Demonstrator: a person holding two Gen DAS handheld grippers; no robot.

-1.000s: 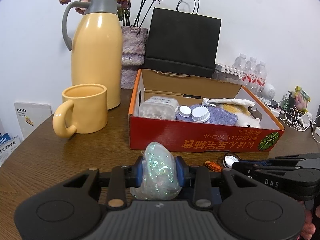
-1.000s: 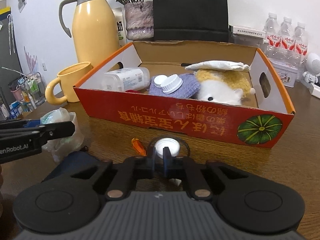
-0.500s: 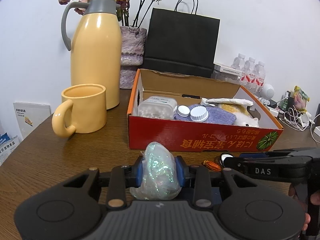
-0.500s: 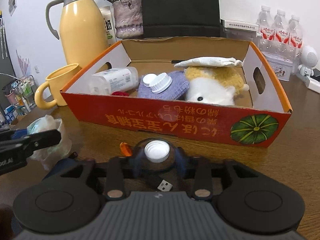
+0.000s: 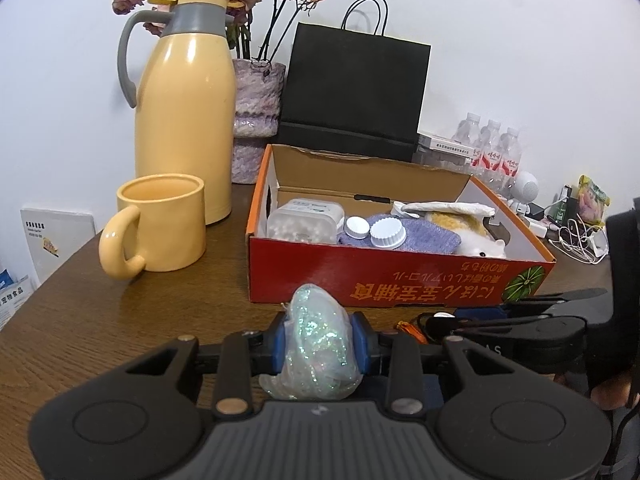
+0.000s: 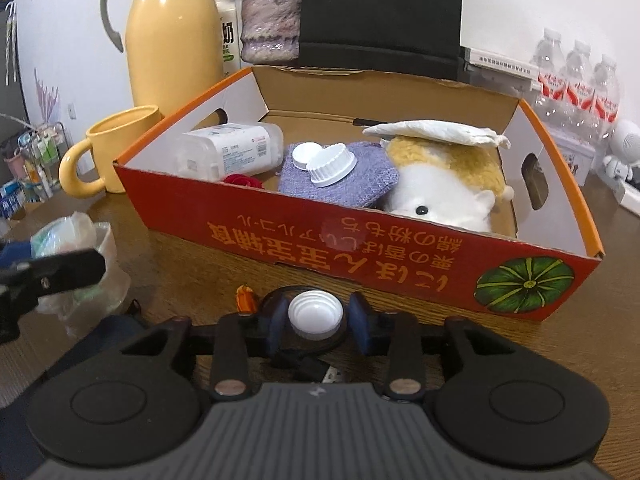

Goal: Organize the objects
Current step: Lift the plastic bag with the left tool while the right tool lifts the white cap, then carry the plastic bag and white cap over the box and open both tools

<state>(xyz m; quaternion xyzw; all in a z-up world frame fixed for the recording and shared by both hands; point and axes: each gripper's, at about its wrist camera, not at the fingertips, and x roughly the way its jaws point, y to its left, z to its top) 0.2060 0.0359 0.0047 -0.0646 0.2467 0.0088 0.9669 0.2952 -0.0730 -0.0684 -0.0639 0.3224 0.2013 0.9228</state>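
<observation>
Right gripper (image 6: 316, 318): pads set either side of white bottle cap (image 6: 315, 315), closing, gaps still visible, no grip yet. Advise centring cap between pads, squeezing squarely across its ribbed rim, keeping clear of black USB cable (image 6: 308, 364) looped beneath, then lifting straight up before carrying over front wall of red cardboard box (image 6: 360, 248). Cap resting on wooden table (image 6: 200, 280), just beside box's front wall, orange tag (image 6: 245, 298) to its left. Left gripper (image 5: 318, 344): clenched on iridescent plastic bag (image 5: 318, 350), near table's front edge. Compared with a second ago: right jaws then pinched shut behind cap, opened wide, now narrowing around it; left grip unchanged.
</observation>
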